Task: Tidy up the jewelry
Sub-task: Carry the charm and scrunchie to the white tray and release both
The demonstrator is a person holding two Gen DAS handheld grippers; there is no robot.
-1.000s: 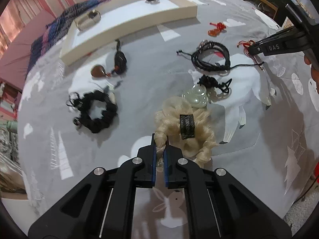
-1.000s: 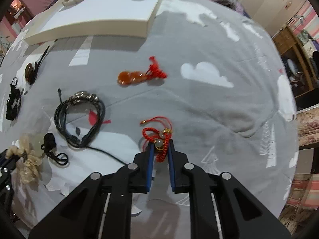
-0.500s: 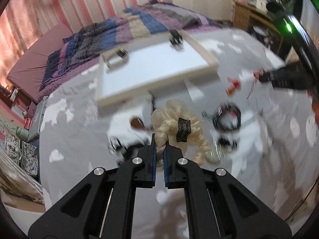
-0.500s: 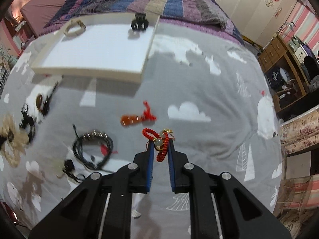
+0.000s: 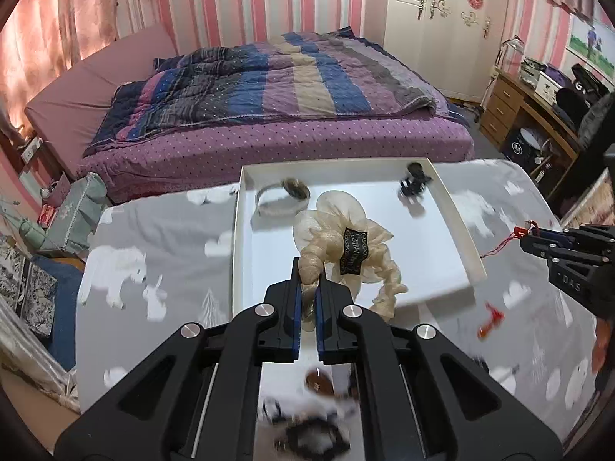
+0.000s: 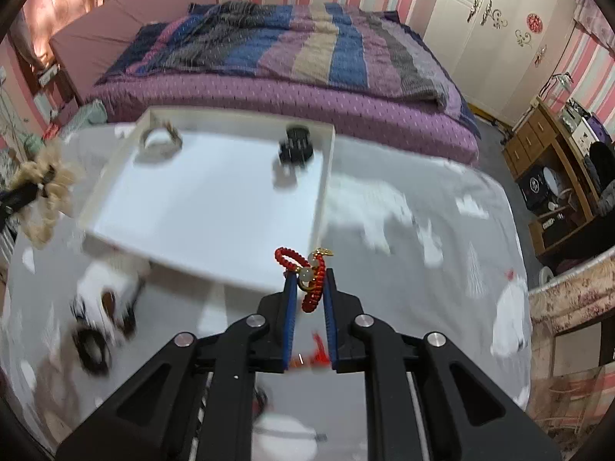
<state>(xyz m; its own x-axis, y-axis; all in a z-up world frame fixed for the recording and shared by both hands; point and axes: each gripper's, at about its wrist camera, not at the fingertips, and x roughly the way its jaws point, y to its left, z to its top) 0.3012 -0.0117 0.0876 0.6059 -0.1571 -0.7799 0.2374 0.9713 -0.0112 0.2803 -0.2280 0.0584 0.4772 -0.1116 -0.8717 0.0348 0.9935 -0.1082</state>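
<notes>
Two tongs, each pinching one piece over the white tray (image 5: 457, 226).
Left tongs (image 5: 308, 299) clamp the cream scrunchie (image 5: 338, 246); right tongs (image 6: 309, 292) clamp the red bracelet (image 6: 313, 280). Two items lie in the tray; only the left view shows the red pendant (image 5: 490, 320) clearly.

Your tray (image 5: 457, 230) sits on the table (image 5: 161, 230), with the bed (image 5: 269, 88) right behind it. In the tray's far left corner there's a bangle (image 5: 282, 194), and a hair clip (image 5: 413, 184) in the far right. Your scrunchie (image 5: 338, 246) hangs over the tray's near side; the bracelet (image 6: 307, 272) is at its near right corner.
</notes>
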